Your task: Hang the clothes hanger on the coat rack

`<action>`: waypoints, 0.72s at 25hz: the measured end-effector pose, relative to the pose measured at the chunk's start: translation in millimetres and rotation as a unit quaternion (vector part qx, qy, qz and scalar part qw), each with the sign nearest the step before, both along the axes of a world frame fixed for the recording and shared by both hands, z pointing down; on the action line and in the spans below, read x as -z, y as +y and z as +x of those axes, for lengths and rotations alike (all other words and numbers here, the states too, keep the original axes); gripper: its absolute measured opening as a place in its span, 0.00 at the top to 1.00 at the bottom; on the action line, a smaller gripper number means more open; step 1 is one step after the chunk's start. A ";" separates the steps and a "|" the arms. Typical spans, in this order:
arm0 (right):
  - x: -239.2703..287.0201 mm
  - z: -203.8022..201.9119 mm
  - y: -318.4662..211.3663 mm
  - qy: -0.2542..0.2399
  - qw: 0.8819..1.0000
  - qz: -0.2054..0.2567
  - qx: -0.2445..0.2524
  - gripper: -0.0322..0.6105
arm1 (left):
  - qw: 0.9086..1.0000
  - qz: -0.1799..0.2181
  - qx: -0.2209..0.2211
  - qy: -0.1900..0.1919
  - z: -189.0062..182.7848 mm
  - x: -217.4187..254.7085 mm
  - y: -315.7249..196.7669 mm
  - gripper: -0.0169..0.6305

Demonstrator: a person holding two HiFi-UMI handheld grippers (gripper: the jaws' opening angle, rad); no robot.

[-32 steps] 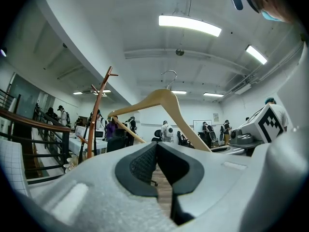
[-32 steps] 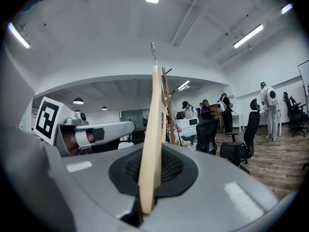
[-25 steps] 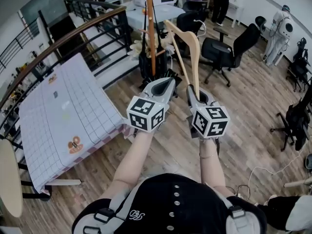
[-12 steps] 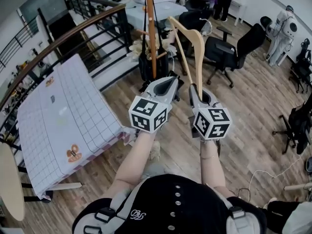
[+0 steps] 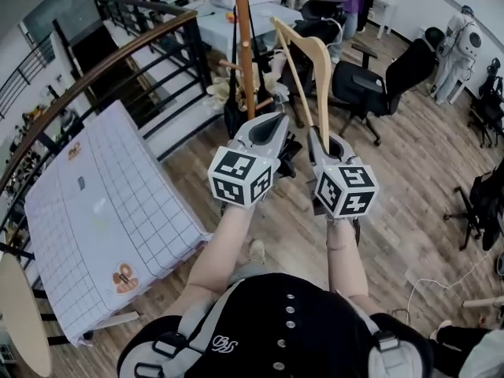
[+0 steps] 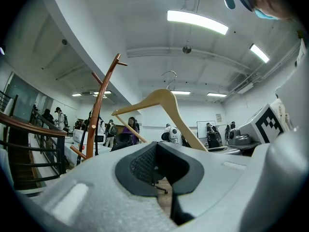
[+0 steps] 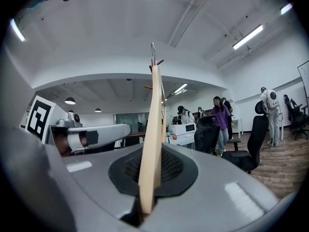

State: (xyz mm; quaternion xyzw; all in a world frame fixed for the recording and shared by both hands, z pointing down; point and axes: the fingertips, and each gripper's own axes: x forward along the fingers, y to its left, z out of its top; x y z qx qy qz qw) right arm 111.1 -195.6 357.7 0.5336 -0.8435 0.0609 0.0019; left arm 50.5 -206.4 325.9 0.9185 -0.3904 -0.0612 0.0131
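Right gripper [image 5: 321, 136] clamps the wooden hanger [image 5: 313, 61] by its end, upright just beside the coat rack [image 5: 245, 46]; left gripper [image 5: 272, 128] is closed, empty. I'd say it's the approach: next the hook [image 6: 168, 75] needs lifting over a peg [image 6: 116, 61]. Plank floor [image 5: 409, 156], checked table [image 5: 102, 203] to the left, office chairs [image 5: 370, 85] beyond

Bright indoor lt from ceiling strips [image 6: 197, 22]; heavy fisheye, dark edges

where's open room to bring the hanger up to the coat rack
Bare wood floor lies between the checked table and the coat rack, and right of the hanger toward the office chairs. A dark bag crowds the rack's lower pegs.
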 end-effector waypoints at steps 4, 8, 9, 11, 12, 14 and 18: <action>6.2 -13.6 -38.0 0.004 1.000 0.006 -0.003 0.96 | 1.000 0.011 -0.005 0.003 -14.9 10.6 -39.5 0.98; 13.0 -23.5 -75.9 0.009 1.000 0.014 -0.010 0.95 | 1.000 0.025 -0.018 0.006 -23.4 21.6 -76.6 0.98; 14.4 -24.5 -84.0 0.010 1.000 0.016 -0.014 0.96 | 0.999 0.028 -0.022 0.007 -24.7 24.1 -84.2 0.98; 17.0 -25.7 -98.2 0.010 1.000 0.020 -0.022 0.96 | 0.999 0.034 -0.030 0.008 -26.9 28.1 -97.4 0.98; 17.9 -26.1 -104.2 0.008 0.999 0.022 -0.026 0.96 | 0.999 0.037 -0.035 0.008 -27.6 29.5 -102.8 0.98; 18.4 -27.1 -114.8 0.005 0.999 0.024 -0.032 0.96 | 0.998 0.041 -0.042 0.006 -28.1 30.8 -112.5 0.98; 14.5 -30.0 -133.2 0.006 0.999 0.022 -0.039 0.96 | 0.998 0.059 -0.035 -0.013 -30.7 33.6 -130.1 0.98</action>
